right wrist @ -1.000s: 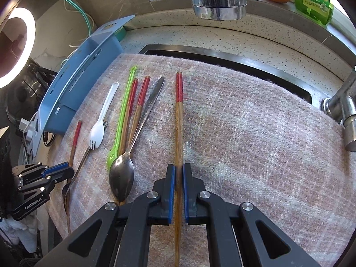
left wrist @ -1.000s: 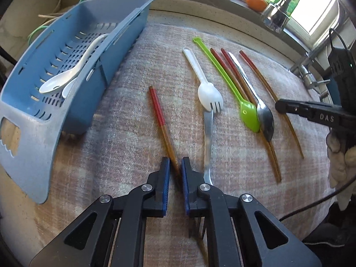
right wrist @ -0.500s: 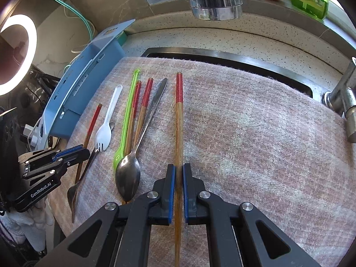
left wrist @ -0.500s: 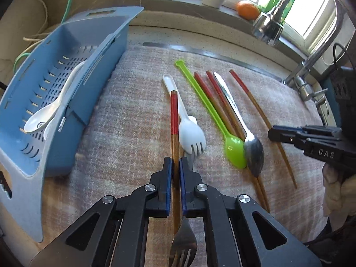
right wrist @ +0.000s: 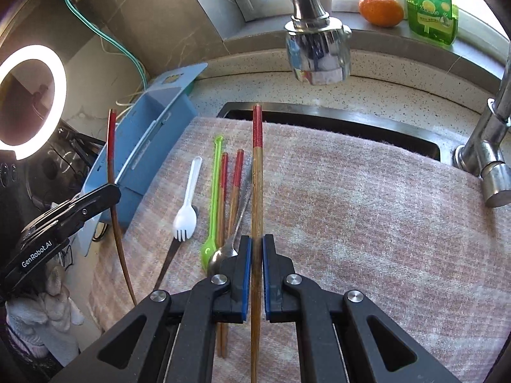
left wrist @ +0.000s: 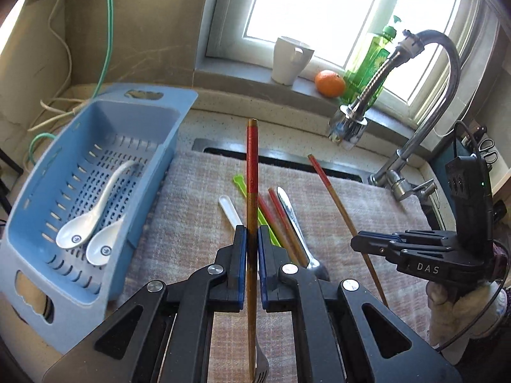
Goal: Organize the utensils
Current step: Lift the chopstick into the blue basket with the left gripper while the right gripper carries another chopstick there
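Note:
My left gripper is shut on a red-tipped wooden chopstick and holds it raised above the pink cloth. My right gripper is shut on another red-tipped chopstick, also lifted. On the cloth lie a white plastic fork, a green spoon, two more chopsticks, a metal spoon and a metal fork. The blue slotted basket at left holds two white ceramic spoons.
A faucet hangs over the sink at the back right. A white mug, an orange and a green soap bottle stand on the windowsill. A ring light glows at the left in the right wrist view.
Both grippers have lifted and tilted up with their chopsticks. The left chopstick has risen clear of the cloth, and the view now reaches the window.

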Motion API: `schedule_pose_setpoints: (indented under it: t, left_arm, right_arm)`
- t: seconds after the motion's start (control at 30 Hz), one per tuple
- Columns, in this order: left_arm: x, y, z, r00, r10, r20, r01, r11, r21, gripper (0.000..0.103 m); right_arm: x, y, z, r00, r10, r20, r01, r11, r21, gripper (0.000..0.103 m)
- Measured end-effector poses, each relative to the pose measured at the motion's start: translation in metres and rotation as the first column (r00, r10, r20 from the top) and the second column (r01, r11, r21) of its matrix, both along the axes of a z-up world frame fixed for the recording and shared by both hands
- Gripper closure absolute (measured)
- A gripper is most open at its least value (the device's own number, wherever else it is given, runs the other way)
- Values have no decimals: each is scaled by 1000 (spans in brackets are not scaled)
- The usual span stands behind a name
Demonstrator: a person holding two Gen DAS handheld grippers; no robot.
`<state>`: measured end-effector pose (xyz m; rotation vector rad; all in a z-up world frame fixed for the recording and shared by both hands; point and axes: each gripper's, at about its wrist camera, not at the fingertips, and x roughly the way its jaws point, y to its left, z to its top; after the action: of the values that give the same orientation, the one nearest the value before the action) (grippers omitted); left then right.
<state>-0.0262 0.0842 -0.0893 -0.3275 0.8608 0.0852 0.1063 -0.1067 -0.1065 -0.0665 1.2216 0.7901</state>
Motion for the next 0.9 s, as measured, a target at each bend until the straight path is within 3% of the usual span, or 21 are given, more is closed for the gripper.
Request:
schedule_pose_setpoints:
  t: [0.23,0.43,0.7,0.9]
  left_arm:
    - [-9,27,37,996,0,84,-1,1000,13,97]
    - [-14,61,57,995,0,97,-4,999,45,97]
    - [-6,110,68,997,0,71,-8,993,117,97]
    - [9,139,57,1000,-6,24,3,992,127,97]
  right_arm:
    - [-5,35,31,1000,10,28,-12,997,72,97]
    - [-16,78,49,999,30,36,-34,991,130,97]
    - [-20,148,58,998,59,36,-65,982,178,97]
    - [-14,192,52,999,47,-12,-43,978,202,97]
